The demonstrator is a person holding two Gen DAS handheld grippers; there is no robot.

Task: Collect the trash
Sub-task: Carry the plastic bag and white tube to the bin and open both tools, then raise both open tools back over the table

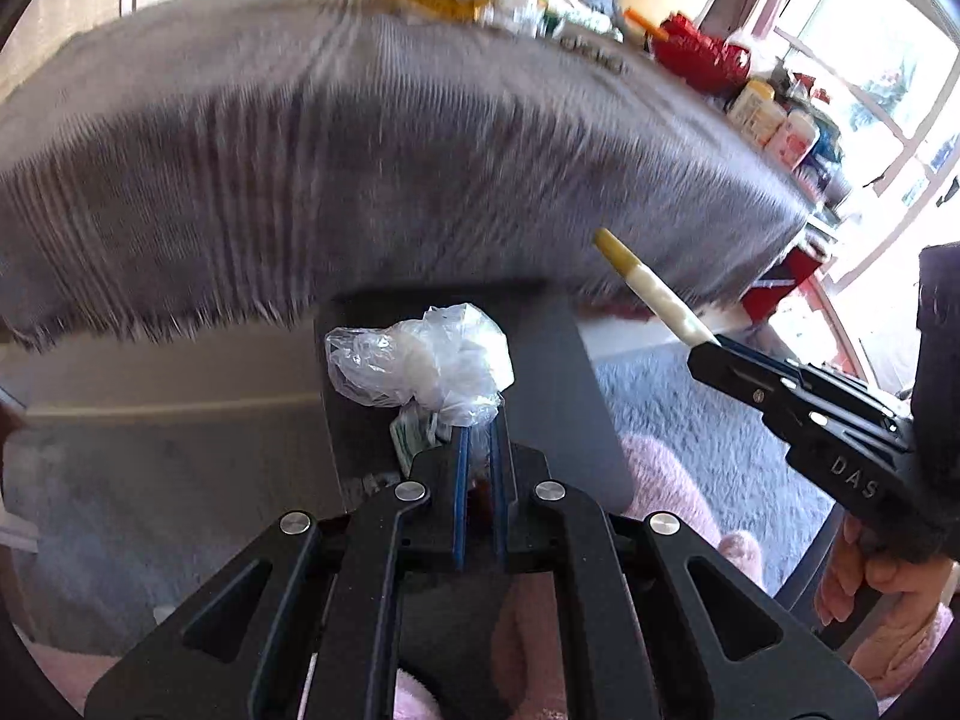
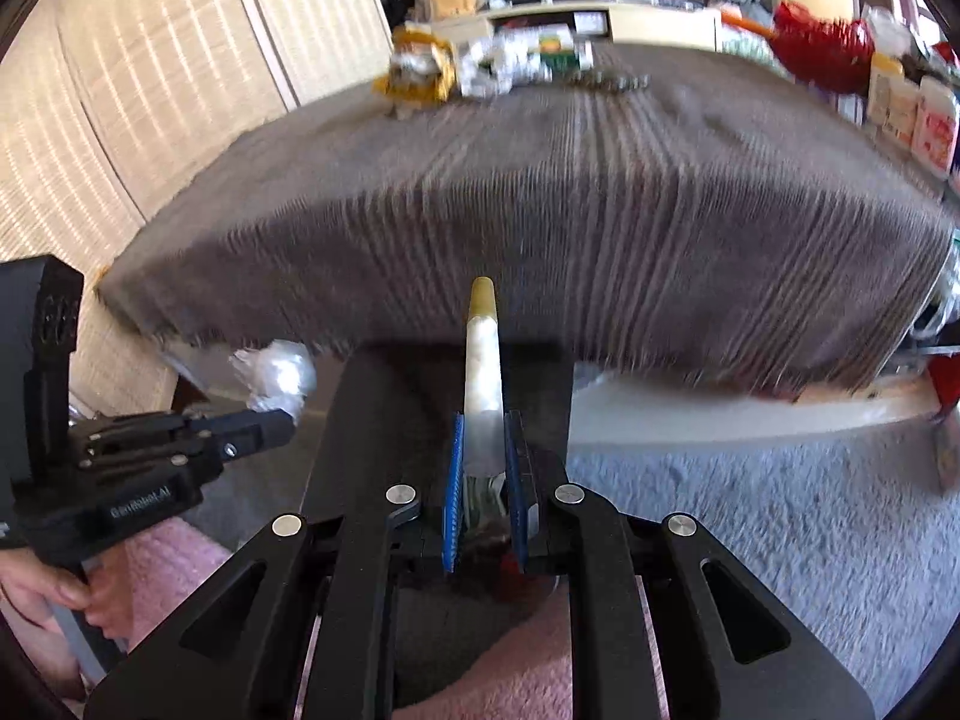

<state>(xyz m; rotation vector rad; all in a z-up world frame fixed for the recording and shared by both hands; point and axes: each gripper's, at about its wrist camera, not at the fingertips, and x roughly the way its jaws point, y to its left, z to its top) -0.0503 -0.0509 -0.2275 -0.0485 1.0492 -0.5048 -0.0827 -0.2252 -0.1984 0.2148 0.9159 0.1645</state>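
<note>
Left tongs (image 1: 478, 429) tight on crinkled clear plastic (image 1: 429, 360); right tongs (image 2: 485, 420) around smooth cream tube (image 2: 483, 360).

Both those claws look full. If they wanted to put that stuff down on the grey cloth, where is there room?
The grey cloth is bare across its whole near and middle stretch, from the fringed edge up to the far rim. It is crowded only along the back: crumpled wrappers at the far edge, a red bag and bottles at the far right.
</note>
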